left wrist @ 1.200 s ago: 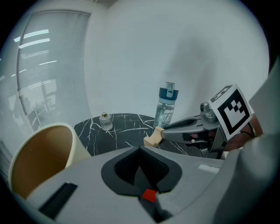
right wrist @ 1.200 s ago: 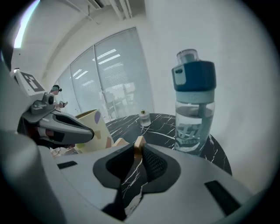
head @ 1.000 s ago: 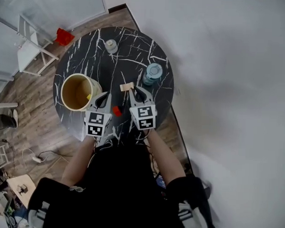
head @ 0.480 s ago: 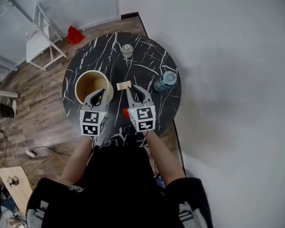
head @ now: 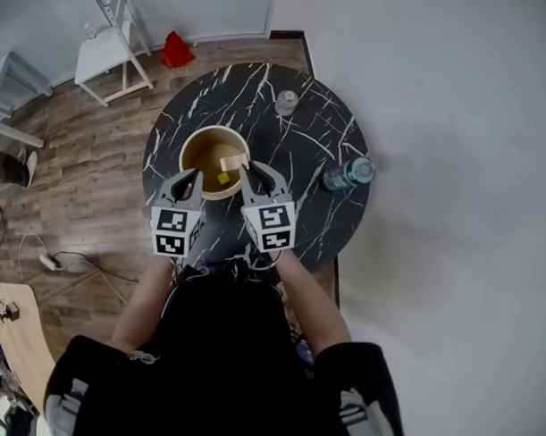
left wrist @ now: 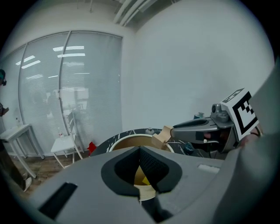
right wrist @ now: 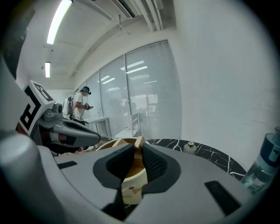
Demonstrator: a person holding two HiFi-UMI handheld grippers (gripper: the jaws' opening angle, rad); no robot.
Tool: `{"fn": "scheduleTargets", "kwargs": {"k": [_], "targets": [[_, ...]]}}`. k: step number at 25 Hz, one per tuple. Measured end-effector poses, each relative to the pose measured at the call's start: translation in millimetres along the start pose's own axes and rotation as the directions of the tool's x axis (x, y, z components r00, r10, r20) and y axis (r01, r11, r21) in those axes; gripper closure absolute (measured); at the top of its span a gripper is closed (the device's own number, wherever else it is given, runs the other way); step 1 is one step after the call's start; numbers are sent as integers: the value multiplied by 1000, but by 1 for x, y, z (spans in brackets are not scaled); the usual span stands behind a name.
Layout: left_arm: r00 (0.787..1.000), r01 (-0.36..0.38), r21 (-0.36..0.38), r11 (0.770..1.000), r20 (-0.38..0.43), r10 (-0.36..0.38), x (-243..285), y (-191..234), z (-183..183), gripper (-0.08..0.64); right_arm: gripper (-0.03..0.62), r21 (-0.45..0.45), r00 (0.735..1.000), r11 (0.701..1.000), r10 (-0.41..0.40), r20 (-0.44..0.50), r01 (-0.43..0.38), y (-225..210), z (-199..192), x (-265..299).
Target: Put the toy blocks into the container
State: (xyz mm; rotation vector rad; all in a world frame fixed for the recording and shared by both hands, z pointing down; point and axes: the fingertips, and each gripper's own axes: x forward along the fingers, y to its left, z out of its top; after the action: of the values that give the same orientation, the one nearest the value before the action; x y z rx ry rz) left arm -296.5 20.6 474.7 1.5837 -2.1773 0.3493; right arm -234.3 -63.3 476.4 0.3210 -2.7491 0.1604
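A tan round container (head: 197, 144) stands on the black marble table (head: 303, 138). My right gripper (head: 243, 170) is shut on a pale wooden block (head: 230, 161) and holds it over the container's opening. The right gripper view shows that block (right wrist: 137, 149) pinched between the pads, above the container's rim (right wrist: 131, 183). A small yellow block (head: 222, 178) lies inside the container. My left gripper (head: 187, 177) is shut and empty at the container's near-left rim. From the left gripper view, the wooden block (left wrist: 162, 134) hangs just above the container's rim (left wrist: 127, 141).
A blue-capped bottle (head: 350, 173) stands at the table's right and a small jar (head: 286, 102) at its far side. A white chair (head: 104, 50) and a red object (head: 178, 50) are on the wooden floor beyond. A person (right wrist: 80, 103) stands far off.
My right gripper has carried the wooden block leftward from over the tabletop to over the container. The left gripper moved along to the container's rim. The red block is no longer in sight.
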Motion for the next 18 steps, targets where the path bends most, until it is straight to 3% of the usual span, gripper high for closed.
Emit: {"fn": "scheduleTargets", "kwargs": {"k": [12,14,15,18], "targets": [[1000,9,-11,1000,-21,-9,-2,29,-13,560,541,-20,1000,1000,6,-25,-6,22,0,34],[999,25,-4,1000,-22,-25,0,26,-11,560,477,-23,999,1000,-11,-36,10,18,-2,36],[999,35,-1,999,-22,-35,0,23,-10,560,477,-18,999,1000,-19,-37,18,16,-3,36],[998,65,13,998,-21,-65,2,16,-6,560,577,1,999,999,-49,-14,49,6,-2,29]]}}
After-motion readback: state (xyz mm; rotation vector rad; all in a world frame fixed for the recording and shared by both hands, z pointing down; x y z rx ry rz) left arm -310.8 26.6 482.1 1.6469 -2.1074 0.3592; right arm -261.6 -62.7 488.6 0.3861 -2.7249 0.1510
